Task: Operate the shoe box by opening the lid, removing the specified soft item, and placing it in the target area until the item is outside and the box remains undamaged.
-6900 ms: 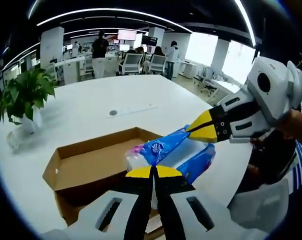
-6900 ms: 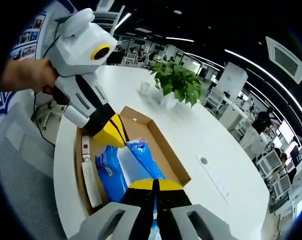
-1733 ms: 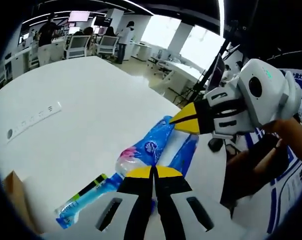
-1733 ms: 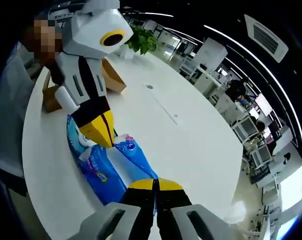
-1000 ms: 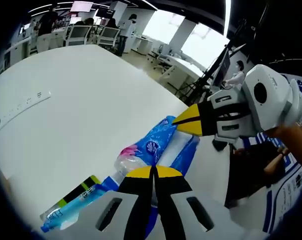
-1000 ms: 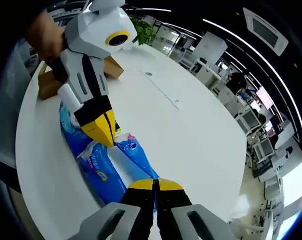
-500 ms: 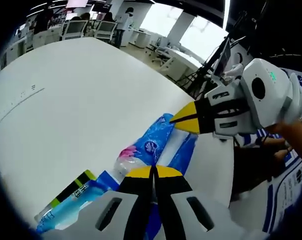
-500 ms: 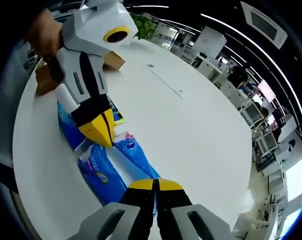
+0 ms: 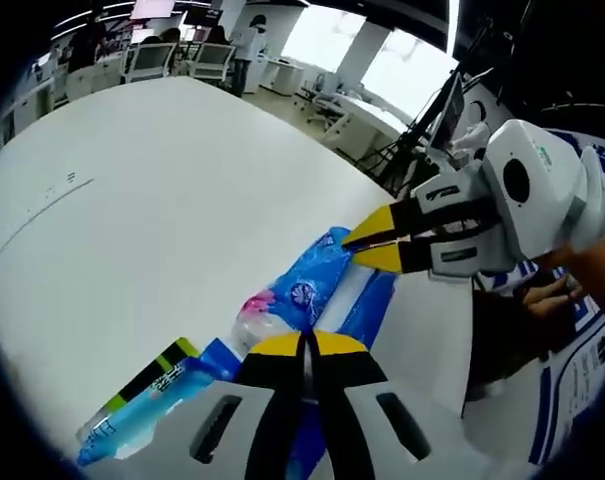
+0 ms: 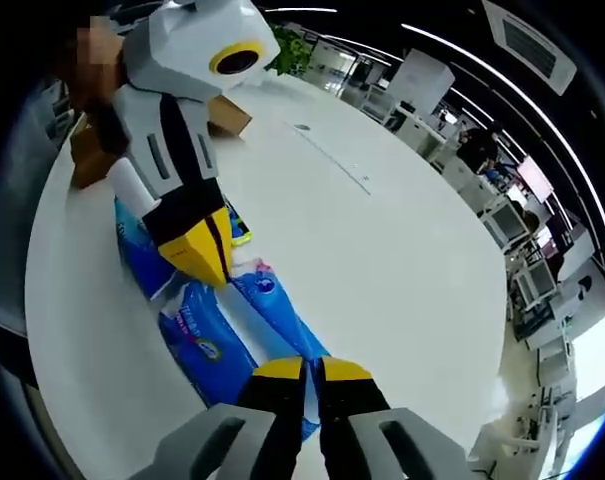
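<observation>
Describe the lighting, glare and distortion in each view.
Left gripper view: blown-out windows at the top, soft glare on the white table, fisheye bending its edge, and the tissue pack sharp. Right gripper view: ceiling light strips curve into arcs, the left tongs loom large and close, and the background desks are small and soft.

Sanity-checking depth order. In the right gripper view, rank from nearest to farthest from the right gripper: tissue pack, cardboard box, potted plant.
1. tissue pack: on the white table, just ahead of the right gripper.
2. cardboard box: farther up the table, upper left, partly behind the left gripper.
3. potted plant: past the box, near the table's far end.
</observation>
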A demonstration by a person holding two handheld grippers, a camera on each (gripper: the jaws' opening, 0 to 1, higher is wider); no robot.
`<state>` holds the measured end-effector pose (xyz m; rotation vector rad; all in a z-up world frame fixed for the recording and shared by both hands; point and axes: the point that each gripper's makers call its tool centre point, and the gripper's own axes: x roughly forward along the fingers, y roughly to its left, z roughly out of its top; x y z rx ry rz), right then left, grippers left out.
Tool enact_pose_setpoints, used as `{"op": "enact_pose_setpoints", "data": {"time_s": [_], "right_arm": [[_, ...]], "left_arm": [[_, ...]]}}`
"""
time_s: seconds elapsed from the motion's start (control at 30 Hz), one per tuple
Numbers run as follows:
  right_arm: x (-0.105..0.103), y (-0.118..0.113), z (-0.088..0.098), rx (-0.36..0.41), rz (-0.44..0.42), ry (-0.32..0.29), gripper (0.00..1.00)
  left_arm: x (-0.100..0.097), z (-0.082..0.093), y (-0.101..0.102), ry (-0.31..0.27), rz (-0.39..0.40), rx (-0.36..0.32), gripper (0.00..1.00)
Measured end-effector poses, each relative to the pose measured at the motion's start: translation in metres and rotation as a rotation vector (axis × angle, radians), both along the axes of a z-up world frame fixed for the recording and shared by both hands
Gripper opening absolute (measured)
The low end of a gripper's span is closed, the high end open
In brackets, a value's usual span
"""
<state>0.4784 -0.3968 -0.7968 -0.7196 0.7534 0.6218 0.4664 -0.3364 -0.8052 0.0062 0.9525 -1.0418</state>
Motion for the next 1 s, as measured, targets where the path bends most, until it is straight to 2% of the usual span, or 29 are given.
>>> {"op": "enact_pose_setpoints", "data": {"time_s": [0.33, 0.47, 1.0], "right_arm": [[-0.002, 0.004, 0.012, 0.015, -0.019, -0.019, 0.11], [-0.007, 0.006, 0.019, 0.014, -0.025, -0.024, 0.13], [-0.021, 0.017, 0.046, 0.052, -0.064, -0.032, 0.26]], "left_arm": [[-0.009, 0.013, 0.012, -0.066, -0.047, 0.046, 0.03], [-0.013, 0.021, 0.019, -0.085, -0.057, 0.050, 0.06], [-0.018, 0.057, 0.046, -0.159, -0.042, 0.051, 0.12]]}}
